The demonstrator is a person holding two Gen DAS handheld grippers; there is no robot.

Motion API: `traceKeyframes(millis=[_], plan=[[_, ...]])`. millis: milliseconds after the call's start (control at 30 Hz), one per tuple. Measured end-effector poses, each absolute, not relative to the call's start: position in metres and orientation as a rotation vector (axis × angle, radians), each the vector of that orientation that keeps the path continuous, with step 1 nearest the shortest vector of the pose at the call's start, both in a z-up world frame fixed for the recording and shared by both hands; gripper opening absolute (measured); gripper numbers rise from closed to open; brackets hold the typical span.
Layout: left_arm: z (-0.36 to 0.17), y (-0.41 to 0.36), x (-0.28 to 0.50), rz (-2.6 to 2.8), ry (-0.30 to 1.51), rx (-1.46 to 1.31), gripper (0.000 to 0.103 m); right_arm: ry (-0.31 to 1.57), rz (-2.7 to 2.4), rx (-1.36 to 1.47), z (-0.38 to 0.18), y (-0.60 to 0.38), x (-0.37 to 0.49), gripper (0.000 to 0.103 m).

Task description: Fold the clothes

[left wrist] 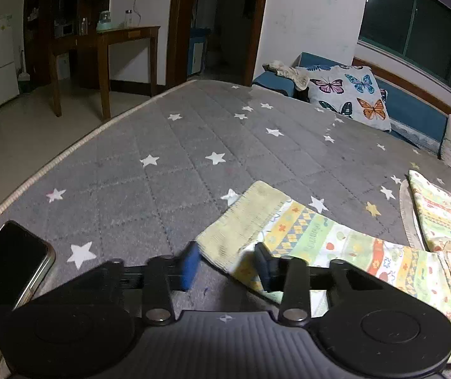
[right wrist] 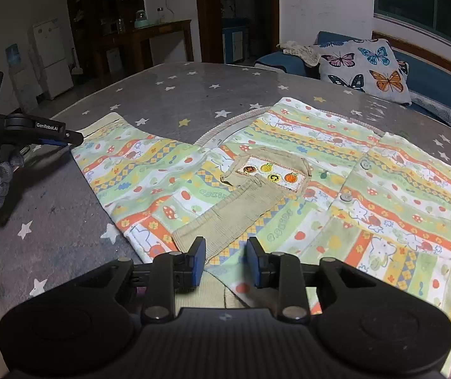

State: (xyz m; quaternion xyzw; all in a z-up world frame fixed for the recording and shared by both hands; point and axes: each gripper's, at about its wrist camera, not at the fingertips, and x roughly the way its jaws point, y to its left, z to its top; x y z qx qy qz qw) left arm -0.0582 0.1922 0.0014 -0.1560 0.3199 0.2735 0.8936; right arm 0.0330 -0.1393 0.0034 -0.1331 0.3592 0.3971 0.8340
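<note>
A child's patterned jacket [right wrist: 335, 189] with green, orange and yellow stripes lies flat on the grey star-print mattress [right wrist: 168, 94]. One sleeve is folded across its front, with the beige ribbed cuff [right wrist: 225, 218] near me. The other sleeve [left wrist: 320, 240] stretches to the left, ending in a pale yellow cuff [left wrist: 241, 221]. My left gripper [left wrist: 228, 267] is open, its blue pads on either side of that cuff's near corner; it also shows in the right wrist view [right wrist: 67, 137]. My right gripper [right wrist: 225, 260] is open, low over the jacket's near hem beside the beige cuff.
A black phone [left wrist: 7, 265] lies on the mattress near its left edge. A butterfly-print pillow [left wrist: 348, 94] and a blue bench [left wrist: 414, 110] are at the far right. A wooden table [left wrist: 105, 50] stands on the floor beyond the bed.
</note>
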Motion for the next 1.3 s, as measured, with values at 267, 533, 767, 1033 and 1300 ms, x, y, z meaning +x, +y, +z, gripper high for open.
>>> traceKeyframes(millis=[267, 533, 767, 1033, 1300], plan=[[0.042, 0.159, -0.059, 0.349, 0.563, -0.362, 0.007, 0.730, 0.813, -0.240, 0.017, -0.152, 0.032, 0.028], [0.083, 0.060, -0.027, -0.069, 0.486, -0.331, 0.007, 0.725, 0.716, -0.150, 0.029, -0.188, 0.046, 0.028], [0.071, -0.018, 0.008, -0.312, 0.538, -0.344, 0.007, 0.752, 0.595, -0.044, 0.029, -0.234, 0.062, 0.028], [0.033, -0.062, 0.011, -0.436, 0.665, -0.228, 0.022, 0.795, 0.506, 0.058, 0.022, -0.271, 0.073, 0.028], [0.042, -0.021, -0.009, -0.320, 0.584, -0.124, 0.059, 0.834, 0.567, 0.087, 0.014, -0.256, 0.075, 0.028]])
